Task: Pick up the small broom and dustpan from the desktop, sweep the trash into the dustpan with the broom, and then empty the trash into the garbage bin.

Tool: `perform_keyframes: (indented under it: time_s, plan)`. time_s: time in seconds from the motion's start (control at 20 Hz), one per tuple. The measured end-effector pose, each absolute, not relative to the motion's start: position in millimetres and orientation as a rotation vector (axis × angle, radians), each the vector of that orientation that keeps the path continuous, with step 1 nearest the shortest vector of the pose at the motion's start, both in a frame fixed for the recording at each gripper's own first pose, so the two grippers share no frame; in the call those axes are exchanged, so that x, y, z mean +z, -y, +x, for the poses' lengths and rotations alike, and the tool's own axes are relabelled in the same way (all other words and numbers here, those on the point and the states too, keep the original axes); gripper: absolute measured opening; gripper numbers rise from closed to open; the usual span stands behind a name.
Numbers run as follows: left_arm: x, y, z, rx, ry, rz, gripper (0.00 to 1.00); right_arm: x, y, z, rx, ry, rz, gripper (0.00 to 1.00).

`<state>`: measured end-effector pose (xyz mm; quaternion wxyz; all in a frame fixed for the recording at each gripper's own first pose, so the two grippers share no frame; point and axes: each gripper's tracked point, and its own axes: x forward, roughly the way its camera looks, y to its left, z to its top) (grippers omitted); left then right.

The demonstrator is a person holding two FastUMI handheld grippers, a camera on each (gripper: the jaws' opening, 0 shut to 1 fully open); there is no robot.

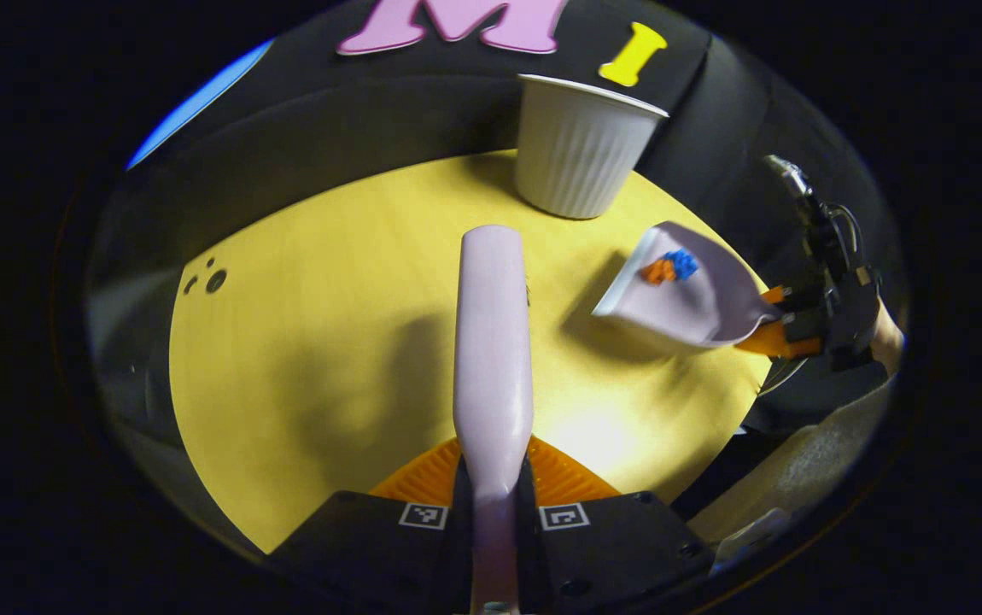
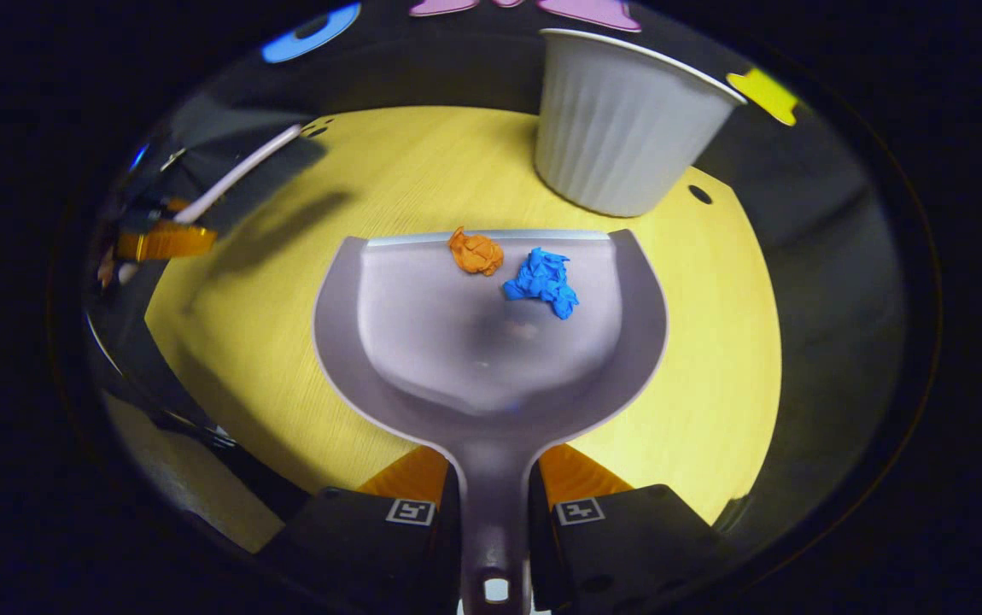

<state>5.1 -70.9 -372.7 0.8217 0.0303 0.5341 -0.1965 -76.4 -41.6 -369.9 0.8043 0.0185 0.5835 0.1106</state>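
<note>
Dustpan (image 2: pixel 491 342) holds orange wad (image 2: pixel 476 252), blue wad (image 2: pixel 542 282); right hand-held gripper (image 2: pixel 495 504) grasps it, left (image 1: pixel 493 504) grasps broom (image 1: pixel 493 342).

The left gripper (image 1: pixel 493 491) clamps a pale lilac plastic broom handle (image 1: pixel 491 342); the right gripper (image 2: pixel 493 504) clamps a grey plastic dustpan's handle (image 2: pixel 491 478), raised above the table.

No word, brand or number can be read on any object. The only signs are small square black-and-white coded markers: two stand on the left gripper (image 1: pixel 493 478), one on each side of the clamped broom handle (image 1: pixel 491 342), and two stand on the right gripper (image 2: pixel 495 491), beside the dustpan handle (image 2: pixel 493 512).
</note>
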Motion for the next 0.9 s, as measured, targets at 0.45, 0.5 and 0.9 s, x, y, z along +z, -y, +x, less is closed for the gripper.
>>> perform_keyframes:
  time_s: [0.45,0.5,0.9]
  plan:
    - [-425,38,-38,-0.413,-1.224,0.023,0.25,-212,155,5,-0.028,-1.119,0.106,0.36]
    - [-427,39,-42,-0.42,-1.229,0.017,0.25,-206,165,17,-0.043,-1.123,0.116,0.36]
    - [-422,45,-43,-0.462,-1.199,0.05,0.24,-214,226,105,-0.124,-1.194,-0.109,0.36]
